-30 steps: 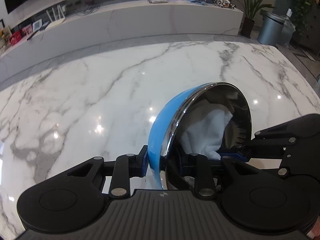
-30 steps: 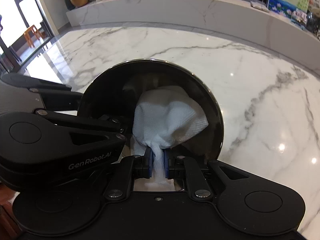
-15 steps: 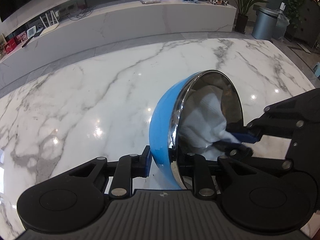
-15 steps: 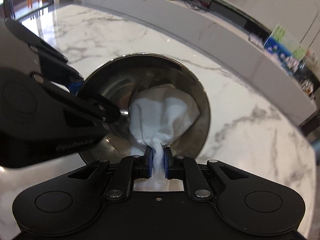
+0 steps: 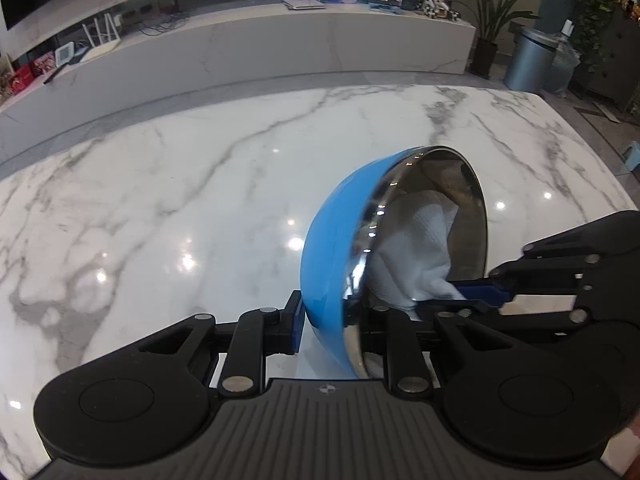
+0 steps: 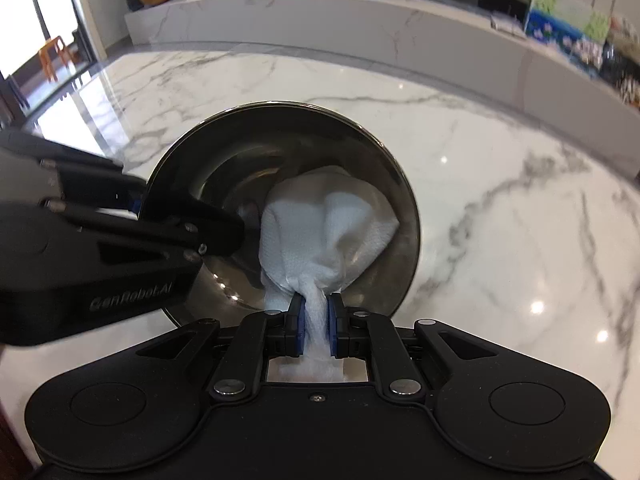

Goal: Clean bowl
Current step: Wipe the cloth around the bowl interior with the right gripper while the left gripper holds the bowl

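Your left tongs (image 5: 332,320) hold the bowl (image 5: 336,240) by its rim, one finger on the blue outer shell, the other inside against the steel. The bowl is tipped on edge above the marble table (image 5: 180,200), mouth turned right toward your other hand. Whether its lower edge touches the table can't be told from either view.

Your right tongs (image 6: 314,322) are pinched narrow on a bunched white paper towel (image 6: 328,232), its loose end fanned out against the far inner wall of the bowl. From the left wrist view the towel sits deep in the hollow, just beyond the right tongs' blue pads.

Handling notes, as judgement:
- Bowl: rigid, probably light, steel lining mirror-smooth. Expect it to be slippery at the rim; a rim pinch can pivot if you press hard off-centre. Keep the wiping pressure directed back toward the left tongs' grip.
- Towel: soft, limp, tears if dragged wet or snagged on the rim. The grip at the gathered neck is the right place; it leaves a broad pad to sweep with.
- Step in hand: wiping the interior. Near wall beside the left tongs' inner finger looks hardest to reach.
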The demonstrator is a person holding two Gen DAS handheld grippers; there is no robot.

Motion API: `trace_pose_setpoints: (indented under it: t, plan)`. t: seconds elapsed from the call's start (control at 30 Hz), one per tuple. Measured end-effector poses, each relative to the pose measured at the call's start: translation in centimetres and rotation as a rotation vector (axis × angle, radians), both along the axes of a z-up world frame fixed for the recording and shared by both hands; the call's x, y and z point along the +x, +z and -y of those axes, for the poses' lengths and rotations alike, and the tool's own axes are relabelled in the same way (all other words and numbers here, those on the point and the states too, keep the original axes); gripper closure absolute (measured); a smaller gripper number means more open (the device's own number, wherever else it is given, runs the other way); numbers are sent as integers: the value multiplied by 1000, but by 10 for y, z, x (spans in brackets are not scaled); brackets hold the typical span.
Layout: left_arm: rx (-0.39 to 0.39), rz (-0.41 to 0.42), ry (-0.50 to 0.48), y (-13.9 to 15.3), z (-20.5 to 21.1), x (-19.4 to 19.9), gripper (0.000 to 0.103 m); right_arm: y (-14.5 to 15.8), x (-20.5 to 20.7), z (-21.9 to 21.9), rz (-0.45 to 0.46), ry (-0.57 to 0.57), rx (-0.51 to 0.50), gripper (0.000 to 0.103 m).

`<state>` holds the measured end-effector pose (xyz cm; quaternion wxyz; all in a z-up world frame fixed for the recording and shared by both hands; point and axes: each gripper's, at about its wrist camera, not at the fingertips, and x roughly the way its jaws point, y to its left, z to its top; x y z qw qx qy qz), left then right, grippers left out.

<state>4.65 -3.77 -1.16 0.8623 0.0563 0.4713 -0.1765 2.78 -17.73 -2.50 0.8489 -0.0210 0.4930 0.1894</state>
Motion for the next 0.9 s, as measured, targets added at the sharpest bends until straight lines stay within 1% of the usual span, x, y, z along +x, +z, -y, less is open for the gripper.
trace_pose_setpoints:
  t: [0.07,0.23,0.33,0.4,0.43,0.5,0.7,0.77,0.83,0.87,0.9]
  plan:
    - [-11,-18,0,-2,1,1,83,-1,2,8,-27,-23,52,94]
    - [-11,-36,7,-5,-1,0,82,-9,10,33,-131,-100,248,94]
    - [-15,-42,11,-5,-2,3,82,-12,11,39,-163,-113,301,94]
    - [-9,-42,9,-6,-1,1,82,-10,11,36,-148,-95,276,94]
    - [-4,-43,6,-6,-1,1,82,-6,8,29,-118,-66,227,94]
    - [3,-46,0,-6,-1,1,82,-1,8,23,-84,-37,167,94]
    - [30,-35,-14,-5,3,-2,83,8,2,8,-5,37,26,94]
    - [38,-30,-18,-4,4,-2,83,10,-3,-1,42,80,-59,94]
    - [43,-27,-20,-4,4,-2,83,11,-15,-17,131,149,-221,94]
    - [45,-25,-22,-4,5,-2,83,11,-19,-23,166,174,-285,94]
    - [47,-22,-22,-4,4,-2,83,9,-29,-35,240,231,-424,94]
